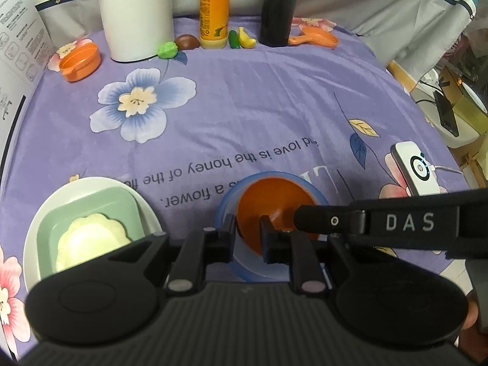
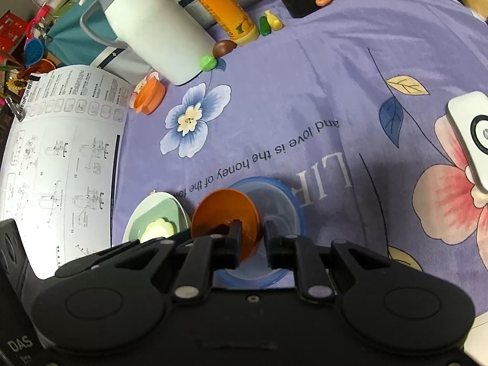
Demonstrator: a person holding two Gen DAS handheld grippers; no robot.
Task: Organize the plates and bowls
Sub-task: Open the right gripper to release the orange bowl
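An orange bowl (image 2: pixel 227 218) is tilted over a clear blue-rimmed bowl (image 2: pixel 280 201) on the purple cloth. My right gripper (image 2: pixel 250 238) is shut on the orange bowl's rim. In the left wrist view the orange bowl (image 1: pixel 268 204) sits inside the blue-rimmed bowl (image 1: pixel 227 210). My left gripper (image 1: pixel 247 231) straddles the near rim of these bowls; whether it grips is unclear. The right gripper's arm (image 1: pixel 396 222) reaches in from the right. A white plate (image 1: pixel 33 244) holds a green square dish (image 1: pixel 91 210) and a cream flower dish (image 1: pixel 91 241) at the left.
A white kettle (image 1: pixel 137 15), an orange bottle (image 1: pixel 213 9), a dark cylinder (image 1: pixel 277 6), toy foods (image 1: pixel 241 38), an orange cup (image 1: pixel 80 61) and an orange scoop (image 1: pixel 317 38) stand at the far edge. A white device (image 1: pixel 414 167) lies right. A manual (image 2: pixel 61 164) lies left.
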